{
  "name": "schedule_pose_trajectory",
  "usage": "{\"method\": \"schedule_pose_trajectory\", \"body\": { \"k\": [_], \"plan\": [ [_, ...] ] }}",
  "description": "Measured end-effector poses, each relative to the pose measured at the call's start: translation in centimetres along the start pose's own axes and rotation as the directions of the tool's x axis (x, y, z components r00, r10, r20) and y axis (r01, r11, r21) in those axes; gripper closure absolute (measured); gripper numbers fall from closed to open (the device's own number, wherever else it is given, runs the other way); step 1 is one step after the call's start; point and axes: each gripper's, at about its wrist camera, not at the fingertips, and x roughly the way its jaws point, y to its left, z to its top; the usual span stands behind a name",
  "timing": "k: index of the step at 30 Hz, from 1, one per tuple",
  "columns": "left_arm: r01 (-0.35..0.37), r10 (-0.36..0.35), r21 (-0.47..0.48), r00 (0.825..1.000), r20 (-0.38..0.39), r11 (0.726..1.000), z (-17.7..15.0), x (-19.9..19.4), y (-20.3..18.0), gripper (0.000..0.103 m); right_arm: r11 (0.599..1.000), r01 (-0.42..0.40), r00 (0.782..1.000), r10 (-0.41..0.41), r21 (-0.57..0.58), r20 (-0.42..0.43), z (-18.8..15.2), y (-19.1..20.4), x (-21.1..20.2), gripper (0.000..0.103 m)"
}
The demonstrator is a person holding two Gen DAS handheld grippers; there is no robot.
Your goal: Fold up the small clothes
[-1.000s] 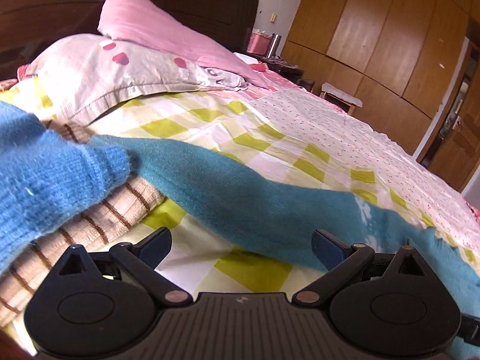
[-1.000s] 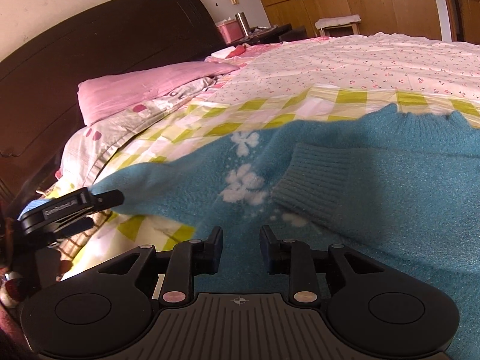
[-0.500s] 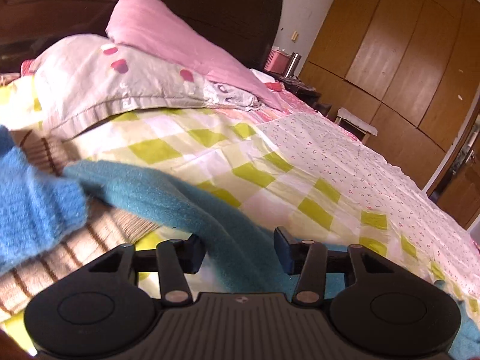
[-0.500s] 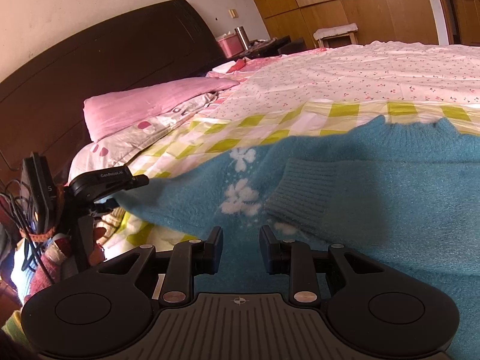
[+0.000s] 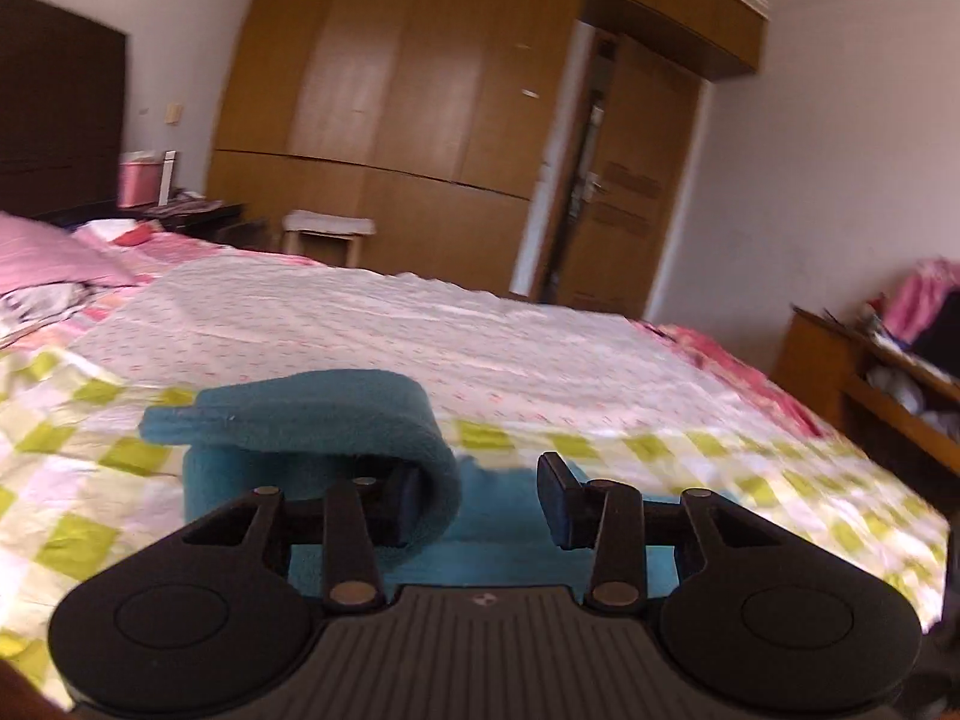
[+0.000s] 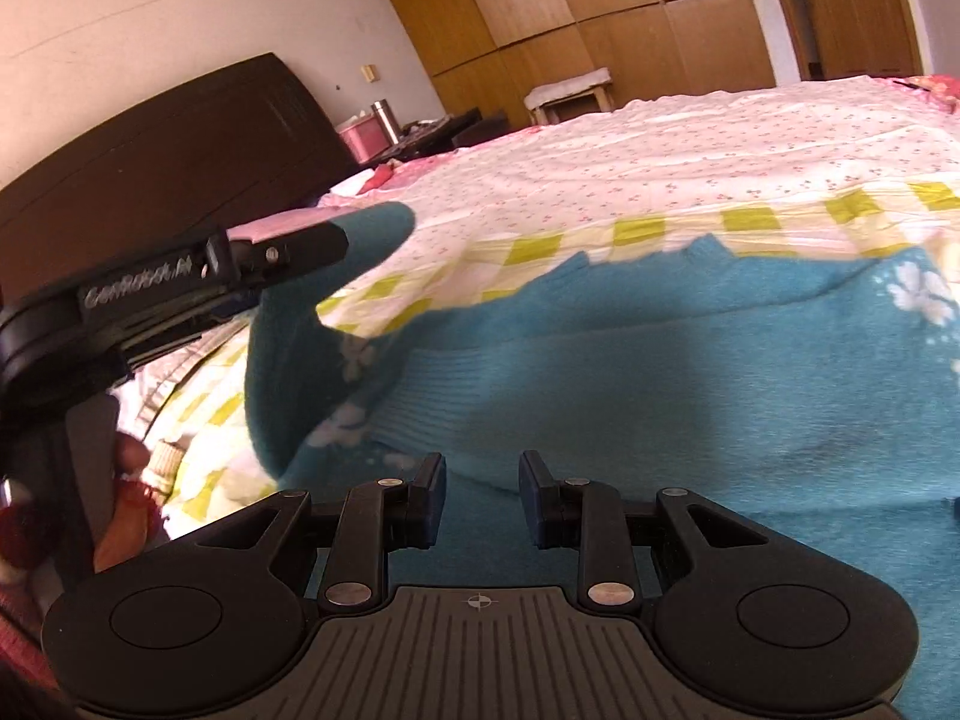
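Observation:
A teal sweater (image 6: 660, 372) with white flowers lies on the checked sheet (image 5: 90, 462) of a bed. Its sleeve (image 5: 324, 414) is lifted and curls over the left finger of my left gripper (image 5: 480, 480). The jaws are closing with the sleeve's fold between them, and a gap still shows before the right pad. In the right wrist view the left gripper (image 6: 324, 246) holds the sleeve (image 6: 288, 360) up at the left, with a person's hand (image 6: 129, 456) below it. My right gripper (image 6: 480, 468) hovers low over the sweater's ribbed edge, jaws slightly apart and pinching nothing I can see.
Pink pillows (image 5: 42, 258) and a dark headboard (image 6: 150, 168) lie to the left. A flowered quilt (image 5: 420, 330) covers the far half of the bed. Beyond stand a wardrobe (image 5: 420, 90), a stool (image 5: 327, 228), a nightstand with a pink box (image 5: 141, 183) and a wooden shelf (image 5: 870, 390).
My left gripper narrowed from wide open around the sleeve, then swung up and right with it, from the pillows toward the wardrobe. My right gripper shifted across the sweater, its gap unchanged.

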Motion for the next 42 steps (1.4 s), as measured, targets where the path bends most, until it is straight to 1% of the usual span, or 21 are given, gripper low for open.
{"method": "schedule_pose_trajectory", "body": {
  "k": [3, 5, 8, 12, 16, 18, 20, 22, 24, 26, 27, 28, 29, 31, 33, 35, 37, 38, 40, 41, 42],
  "plan": [
    [0.047, -0.037, 0.113, 0.996, -0.086, 0.992, -2.2, 0.5, -2.9, 0.057, 0.998, 0.037, 0.999, -0.037, 0.052, 0.01, 0.2, -2.3, -1.1, 0.075],
    [0.052, -0.03, 0.165, 0.991, -0.132, 0.985, -3.5, 0.5, -3.7, 0.054, 0.996, 0.045, 0.999, -0.046, 0.08, 0.016, 0.3, -3.3, -1.5, 0.075],
    [0.037, -0.005, 0.185, 0.985, -0.17, 0.982, -4.5, -0.2, -3.7, 0.05, 0.996, 0.045, 0.998, -0.047, 0.08, 0.028, 0.8, -3.7, -1.5, 0.075],
    [0.006, 0.016, 0.128, 0.986, -0.167, 0.992, -5.4, -2.5, -1.8, 0.041, 1.0, 0.026, 0.999, -0.026, 0.005, 0.022, 1.7, -2.3, -0.6, 0.075],
    [-0.054, 0.062, 0.054, 0.986, -0.158, 0.997, -6.3, -4.9, 0.4, 0.041, 0.995, 0.016, 1.0, -0.015, -0.096, 0.01, 2.5, 0.9, 1.1, 0.057],
    [-0.079, 0.08, 0.012, 0.986, -0.147, 0.997, -6.8, -5.7, 1.6, 0.04, 0.989, 0.012, 1.0, -0.012, -0.147, -0.003, 2.8, 2.7, 2.3, 0.05],
    [-0.097, 0.093, -0.023, 0.985, -0.144, 0.995, -7.3, -6.1, 2.6, 0.04, 0.972, 0.037, 0.999, -0.039, -0.233, -0.005, 3.0, 4.9, 3.8, 0.044],
    [-0.102, 0.095, -0.034, 0.983, -0.16, 0.994, -7.4, -6.1, 3.4, 0.04, 0.943, 0.087, 0.996, -0.093, -0.322, -0.003, 3.0, 6.8, 5.6, 0.043],
    [-0.109, 0.101, -0.042, 0.982, -0.16, 0.993, -7.5, -6.2, 3.9, 0.04, 0.917, 0.133, 0.988, -0.153, -0.375, -0.024, 3.0, 7.9, 7.4, 0.043],
    [-0.104, 0.094, -0.055, 0.983, -0.156, 0.993, -7.5, -6.4, 4.4, 0.04, 0.895, 0.192, 0.971, -0.233, -0.403, -0.054, 2.8, 8.3, 9.2, 0.047],
    [-0.105, 0.095, -0.058, 0.984, -0.152, 0.993, -7.5, -6.6, 4.6, 0.04, 0.885, 0.219, 0.962, -0.266, -0.41, -0.061, 2.7, 8.3, 10.0, 0.051],
    [-0.105, 0.095, -0.06, 0.984, -0.148, 0.993, -7.4, -6.7, 4.7, 0.04, 0.884, 0.233, 0.957, -0.282, -0.406, -0.064, 2.8, 8.1, 10.3, 0.062],
    [-0.104, 0.094, -0.064, 0.985, -0.144, 0.992, -7.4, -6.8, 4.9, 0.039, 0.893, 0.238, 0.956, -0.285, -0.382, -0.071, 3.0, 7.4, 10.4, 0.069],
    [-0.102, 0.091, -0.075, 0.986, -0.137, 0.992, -7.3, -7.1, 5.0, 0.039, 0.92, 0.227, 0.96, -0.266, -0.321, -0.082, 3.6, 6.6, 10.0, 0.093],
    [-0.1, 0.088, -0.088, 0.987, -0.132, 0.991, -7.1, -7.2, 5.2, 0.039, 0.941, 0.211, 0.968, -0.238, -0.263, -0.077, 4.7, 6.0, 9.0, 0.095],
    [-0.098, 0.085, -0.099, 0.988, -0.126, 0.99, -6.9, -7.3, 5.2, 0.039, 0.951, 0.206, 0.975, -0.218, -0.232, -0.03, 5.8, 5.7, 7.7, 0.095],
    [-0.098, 0.086, -0.102, 0.99, -0.111, 0.99, -6.7, -7.6, 4.9, 0.039, 0.973, 0.162, 0.987, -0.156, -0.167, 0.048, 7.1, 5.3, 5.4, 0.095],
    [-0.098, 0.088, -0.101, 0.991, -0.101, 0.99, -6.5, -7.7, 4.8, 0.039, 0.982, 0.134, 0.988, -0.122, -0.13, 0.1, 7.7, 5.0, 4.0, 0.095],
    [-0.091, 0.083, -0.102, 0.993, -0.082, 0.991, -6.3, -8.0, 4.4, 0.037, 0.994, 0.087, 0.976, -0.073, -0.061, 0.206, 7.9, 3.9, 1.3, 0.095],
    [-0.087, 0.08, -0.101, 0.994, -0.074, 0.991, -6.2, -8.1, 4.2, 0.035, 0.998, 0.06, 0.963, -0.054, -0.015, 0.264, 7.6, 2.8, -0.1, 0.095],
    [-0.083, 0.076, -0.097, 0.995, -0.068, 0.992, -6.1, -8.1, 4.0, 0.033, 0.999, 0.05, 0.953, -0.054, 0.022, 0.299, 7.0, 1.8, -0.9, 0.095]
  ]
}}
